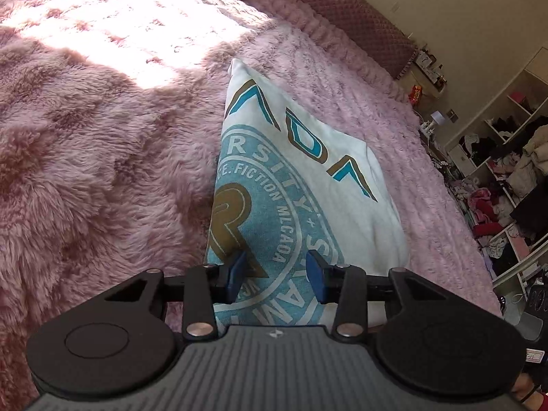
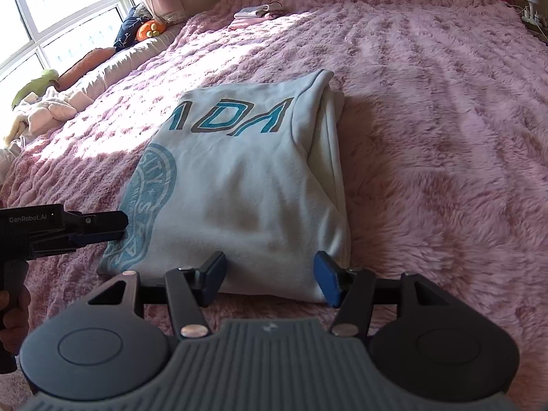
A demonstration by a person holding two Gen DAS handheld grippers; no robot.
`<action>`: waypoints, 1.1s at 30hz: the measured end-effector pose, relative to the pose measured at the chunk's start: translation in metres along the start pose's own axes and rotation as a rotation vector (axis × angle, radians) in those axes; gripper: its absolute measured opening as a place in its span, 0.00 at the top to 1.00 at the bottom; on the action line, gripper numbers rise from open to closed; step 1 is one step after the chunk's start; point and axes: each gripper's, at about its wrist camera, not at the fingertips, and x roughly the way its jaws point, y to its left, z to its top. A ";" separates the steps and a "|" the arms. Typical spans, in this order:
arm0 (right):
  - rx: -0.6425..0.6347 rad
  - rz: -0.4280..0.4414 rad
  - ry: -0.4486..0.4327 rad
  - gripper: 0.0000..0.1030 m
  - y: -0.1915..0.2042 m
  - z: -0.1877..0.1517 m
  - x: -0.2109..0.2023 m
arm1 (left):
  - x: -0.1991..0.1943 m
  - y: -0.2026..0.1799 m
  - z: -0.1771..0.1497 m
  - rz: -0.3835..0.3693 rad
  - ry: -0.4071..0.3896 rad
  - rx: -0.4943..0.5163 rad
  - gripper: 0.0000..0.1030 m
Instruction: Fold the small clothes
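A shaggy pink plush bed cover fills both views, sunlit toward the upper left. At the centre of the right wrist frame a folded white garment printed with teal lettering and a round teal emblem is laid flat on it. A small pile of folded pink and white clothes is seen near the top, well apart. The right gripper is held at the garment's near edge, jaws parted, nothing clamped. The left gripper is poised over the emblem, blue pads spread, nothing gripped; in the right wrist frame it enters from the left.
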 end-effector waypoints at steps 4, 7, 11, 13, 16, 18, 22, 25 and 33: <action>0.020 -0.063 -0.024 0.25 0.013 0.014 -0.018 | -0.024 -0.024 0.012 0.060 -0.015 0.012 0.36; 0.006 -0.140 -0.044 0.23 0.026 0.026 -0.034 | -0.046 -0.047 0.021 0.152 -0.006 0.009 0.31; -0.023 -0.235 -0.041 0.21 0.047 0.036 -0.053 | -0.067 -0.076 0.023 0.262 -0.017 0.063 0.28; -0.015 -0.237 -0.033 0.21 0.057 0.038 -0.063 | -0.073 -0.088 0.020 0.290 -0.002 0.083 0.28; -0.003 -0.271 -0.034 0.21 0.071 0.037 -0.078 | -0.080 -0.102 0.015 0.313 0.017 0.090 0.28; -0.022 -0.301 -0.038 0.21 0.081 0.036 -0.084 | -0.083 -0.110 0.011 0.342 0.018 0.103 0.28; -0.066 -0.359 -0.044 0.21 0.099 0.030 -0.098 | -0.083 -0.121 0.002 0.406 0.042 0.135 0.21; -0.067 -0.359 -0.028 0.21 0.105 0.028 -0.100 | -0.083 -0.124 -0.003 0.392 0.065 0.126 0.21; -0.078 -0.401 -0.009 0.21 0.110 0.026 -0.100 | -0.081 -0.129 -0.009 0.421 0.105 0.134 0.21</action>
